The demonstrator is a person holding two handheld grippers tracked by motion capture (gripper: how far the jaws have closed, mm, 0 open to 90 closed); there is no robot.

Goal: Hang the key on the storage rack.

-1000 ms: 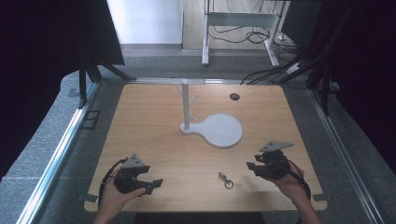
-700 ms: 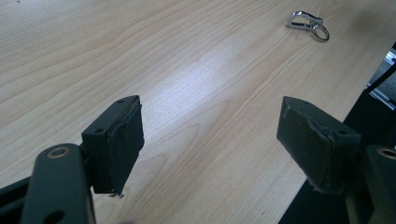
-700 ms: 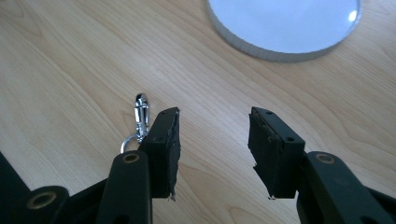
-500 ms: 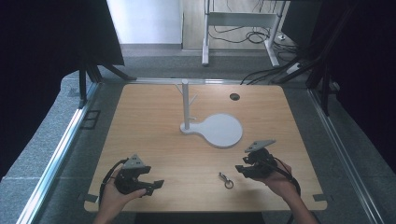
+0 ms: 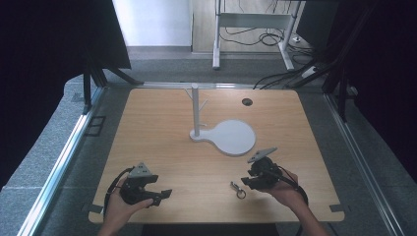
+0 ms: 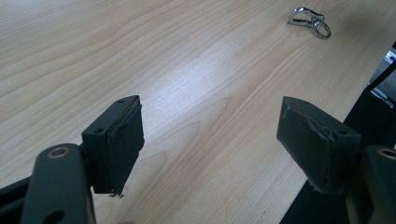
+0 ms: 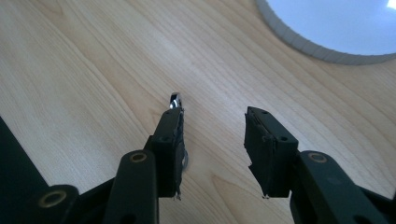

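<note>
A small silver metal clasp with a ring [image 5: 238, 189] is seen lying on the pale wooden table [image 5: 162, 132], near its front edge. The right gripper [image 5: 246, 182] is held just beside it, jaws apart, the clasp peeking out behind the left jaw in the right gripper view. The left gripper [image 5: 165, 193] is held low, well apart, jaws wide. A white stand with a round base [image 5: 236, 137] is seen mid-table.

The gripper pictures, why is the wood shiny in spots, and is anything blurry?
In the left gripper view, a pale band of glare crosses the table; the metal key ring far off is a little soft, while the left gripper is sharp. In the right gripper view, the white round base glares bright at the top corner. The high view is evenly lit on the table, dark at both sides.
</note>
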